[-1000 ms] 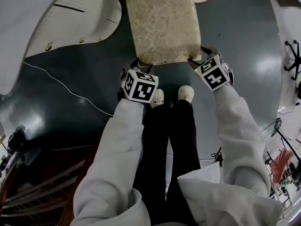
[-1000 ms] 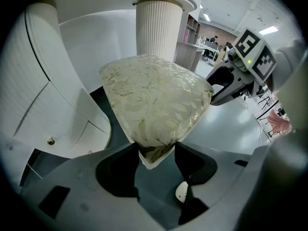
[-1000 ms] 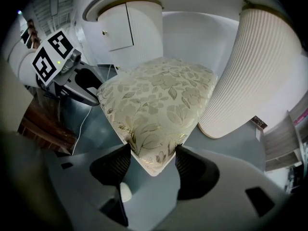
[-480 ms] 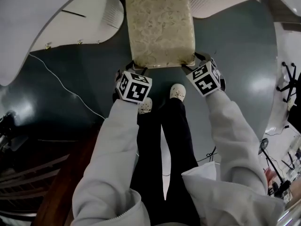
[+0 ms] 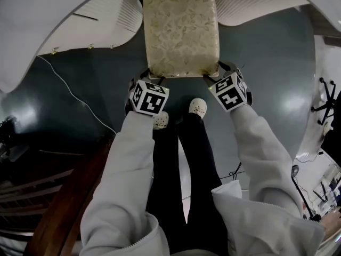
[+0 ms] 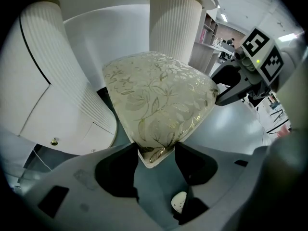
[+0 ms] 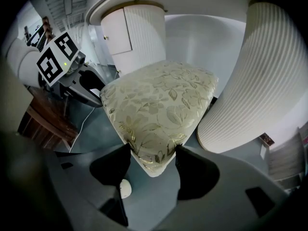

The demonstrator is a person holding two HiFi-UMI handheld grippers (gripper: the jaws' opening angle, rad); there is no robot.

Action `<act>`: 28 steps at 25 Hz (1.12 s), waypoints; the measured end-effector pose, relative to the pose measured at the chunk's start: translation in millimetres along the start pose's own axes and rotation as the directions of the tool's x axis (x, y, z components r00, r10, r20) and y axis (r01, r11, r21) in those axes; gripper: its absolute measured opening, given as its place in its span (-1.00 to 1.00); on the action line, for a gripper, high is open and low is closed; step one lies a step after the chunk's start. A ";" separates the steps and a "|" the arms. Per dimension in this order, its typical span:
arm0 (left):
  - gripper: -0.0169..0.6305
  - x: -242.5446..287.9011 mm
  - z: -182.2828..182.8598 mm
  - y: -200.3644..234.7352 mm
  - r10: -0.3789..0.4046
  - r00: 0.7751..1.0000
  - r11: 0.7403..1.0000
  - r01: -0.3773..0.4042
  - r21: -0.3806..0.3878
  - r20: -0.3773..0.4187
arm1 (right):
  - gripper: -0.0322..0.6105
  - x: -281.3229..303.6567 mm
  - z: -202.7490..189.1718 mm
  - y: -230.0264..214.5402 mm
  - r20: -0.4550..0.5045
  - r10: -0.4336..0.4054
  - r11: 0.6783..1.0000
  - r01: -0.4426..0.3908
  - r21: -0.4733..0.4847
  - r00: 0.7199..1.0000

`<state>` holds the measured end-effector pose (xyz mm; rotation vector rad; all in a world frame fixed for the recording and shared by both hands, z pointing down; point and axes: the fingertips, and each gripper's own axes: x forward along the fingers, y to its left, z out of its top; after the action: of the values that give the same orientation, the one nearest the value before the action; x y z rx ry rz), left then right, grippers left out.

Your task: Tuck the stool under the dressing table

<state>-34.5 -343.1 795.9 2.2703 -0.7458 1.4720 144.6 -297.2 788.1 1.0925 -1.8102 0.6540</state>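
Between the table's pedestals: stool squared up and on its way in.

Compared with a second ago, the table (image 5: 80,20) fills more of the head view, and its fluted pedestals now flank the stool (image 5: 181,31) on both sides, where before only the left one stood close. The stool was skewed then; now it sits square to the gap with its far edge at the dark knee-hole, though much of the seat looks to be still out in front. The left gripper (image 5: 154,78) and right gripper (image 5: 214,74) are each clamped on a near corner of the cushion, pads pressing its sides, and have travelled forward with it. The shoes (image 5: 198,108) have stepped up behind. The push seems well begun, and a further straight shove is probably needed to finish.
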 end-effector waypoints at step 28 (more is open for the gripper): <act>-0.21 1.5 54.3 35.6 0.074 0.997 0.996 -0.073 -0.046 0.031 | 0.15 1.9 53.2 -50.3 0.040 -0.041 0.999 0.042 -0.028 0.998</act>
<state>-14.9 -401.3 774.9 2.2603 -0.8724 1.4384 166.1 -363.1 764.9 1.1273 -1.8201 0.5841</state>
